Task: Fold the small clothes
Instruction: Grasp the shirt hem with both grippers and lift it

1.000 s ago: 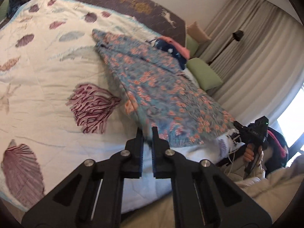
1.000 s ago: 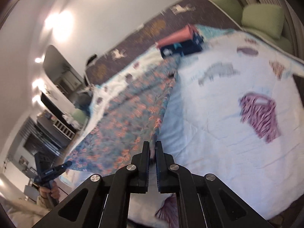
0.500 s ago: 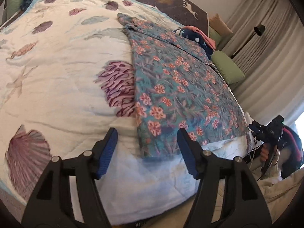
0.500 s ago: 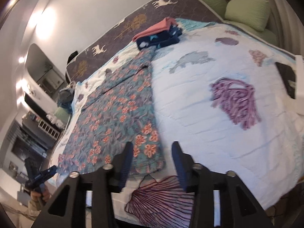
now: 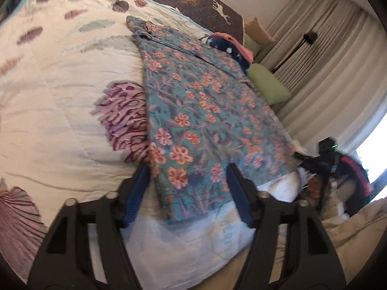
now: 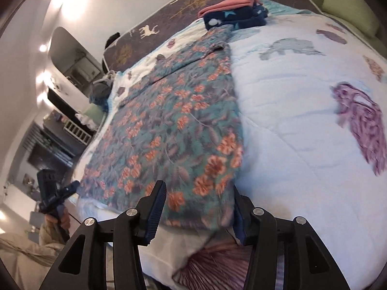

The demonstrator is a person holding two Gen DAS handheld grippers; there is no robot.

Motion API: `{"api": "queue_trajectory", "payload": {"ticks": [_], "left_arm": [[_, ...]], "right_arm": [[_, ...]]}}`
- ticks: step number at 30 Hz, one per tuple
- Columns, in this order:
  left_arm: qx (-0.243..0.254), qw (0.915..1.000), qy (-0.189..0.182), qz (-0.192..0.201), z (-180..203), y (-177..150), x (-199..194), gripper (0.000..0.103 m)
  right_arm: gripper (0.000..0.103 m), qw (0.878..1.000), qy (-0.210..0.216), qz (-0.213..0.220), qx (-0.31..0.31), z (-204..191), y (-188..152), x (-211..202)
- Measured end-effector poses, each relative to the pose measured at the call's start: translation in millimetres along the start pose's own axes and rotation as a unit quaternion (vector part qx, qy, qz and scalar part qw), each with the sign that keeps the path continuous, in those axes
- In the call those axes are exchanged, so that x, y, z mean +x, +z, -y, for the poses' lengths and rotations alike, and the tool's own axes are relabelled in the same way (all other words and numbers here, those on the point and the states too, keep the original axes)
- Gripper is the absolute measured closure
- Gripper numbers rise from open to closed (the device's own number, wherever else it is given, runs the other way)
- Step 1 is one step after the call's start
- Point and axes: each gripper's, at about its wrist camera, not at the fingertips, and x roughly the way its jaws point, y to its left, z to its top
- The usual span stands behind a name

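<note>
left gripper (image 5: 187, 188) wide, holding nothing | right gripper (image 6: 199, 207) wide, holding nothing | floral garment (image 5: 205, 111) flat on quilt (image 5: 60, 120), one lengthwise fold apparently made | cross folds left | folded stack (image 6: 232, 12) near headboard

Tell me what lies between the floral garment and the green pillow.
The folded stack: a navy starred piece under a pink one, seen in the left wrist view.
</note>
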Motion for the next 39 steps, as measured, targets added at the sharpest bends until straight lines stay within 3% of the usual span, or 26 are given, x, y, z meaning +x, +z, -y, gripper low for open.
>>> {"api": "queue_trajectory", "payload": {"ticks": [1,2,5,8,11,17,19,20,23,25,26,27,29,31,32,33,39], "left_arm": [[-0.013,0.9998,-0.014,-0.006,-3,1,2,0.076],[-0.027,0.9992,-0.023,-0.016,-5,1,7,0.097],[-0.034,0.9994,-0.007,0.004,1,-1,3,0.098],[-0.024,0.9972,-0.035,0.062,15,5,-29,0.098],[-0.011,0.9951,-0.051,0.084,26,14,-52,0.098],[-0.037,0.9975,-0.030,0.052,9,4,-31,0.098],[-0.044,0.9987,-0.002,0.027,1,-5,-16,0.098],[-0.045,0.9988,0.006,0.017,-3,-8,-11,0.096],[-0.051,0.9986,0.011,0.007,-6,-13,-2,0.075],[-0.052,0.9985,-0.011,0.015,-2,-12,-2,0.053],[-0.050,0.9985,-0.020,0.014,1,-10,0,0.043],[-0.044,0.9988,-0.016,0.014,4,-8,1,0.040],[-0.025,0.9996,0.007,0.009,10,-4,8,0.040],[-0.015,0.9997,0.016,0.010,15,1,13,0.053],[-0.017,0.9997,0.015,0.005,15,3,16,0.086],[-0.028,0.9995,0.012,-0.005,11,3,20,0.098],[-0.044,0.9982,-0.020,0.035,13,-1,-5,0.099]], "right_arm": [[0.070,1.000,0.012,0.001,0.011,3,2,1],[0.100,0.999,0.021,-0.002,0.027,8,5,3],[0.099,0.998,0.026,-0.002,0.053,13,6,5],[0.100,0.994,0.072,0.039,0.072,8,5,-20],[0.100,0.987,0.109,0.080,0.087,7,10,-51],[0.099,0.989,0.083,0.080,0.092,13,7,-53],[0.099,0.992,0.058,0.064,0.097,17,2,-44],[0.098,0.992,0.048,0.057,0.097,19,0,-41],[0.094,0.995,-0.002,0.032,0.094,25,-9,-32],[0.086,0.995,-0.010,0.029,0.097,28,-10,-29],[0.074,0.995,-0.011,0.030,0.098,30,-11,-29],[0.063,0.995,-0.004,0.033,0.098,30,-10,-28],[0.055,0.994,0.015,0.038,0.097,29,-6,-25],[0.056,0.996,0.010,0.032,0.088,25,1,-15],[0.076,0.996,0.000,0.026,0.084,22,5,-9],[0.098,0.996,-0.013,0.020,0.083,21,8,-5],[0.100,0.995,0.023,0.039,0.091,15,8,-22]]}}
